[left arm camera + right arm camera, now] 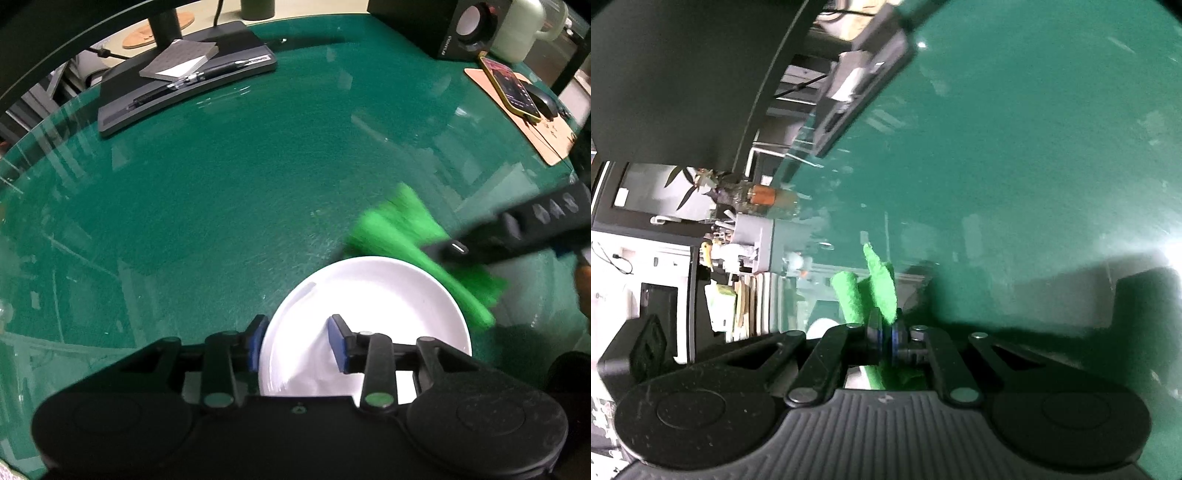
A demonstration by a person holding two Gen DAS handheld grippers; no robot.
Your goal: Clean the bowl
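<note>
One white bowl (369,314) sits on the green glass-topped table (221,203), its near rim between the blue pads of the left gripper (297,341); one pad lies outside the wall, the other inside, though whether they actually pinch the rim I cannot tell. The bowl looks empty, mouth up. A green cloth (413,240), blurred, hangs over its far right rim, long axis running from beyond the left gripper down toward its right. The right gripper (886,338) is closed tight on that cloth (879,284), folds sticking out ahead of its fingers. Well beyond the left gripper lie a monitor base (184,85) with notepad (179,59), a speaker (454,26), and a phone (511,86) far right.
</note>
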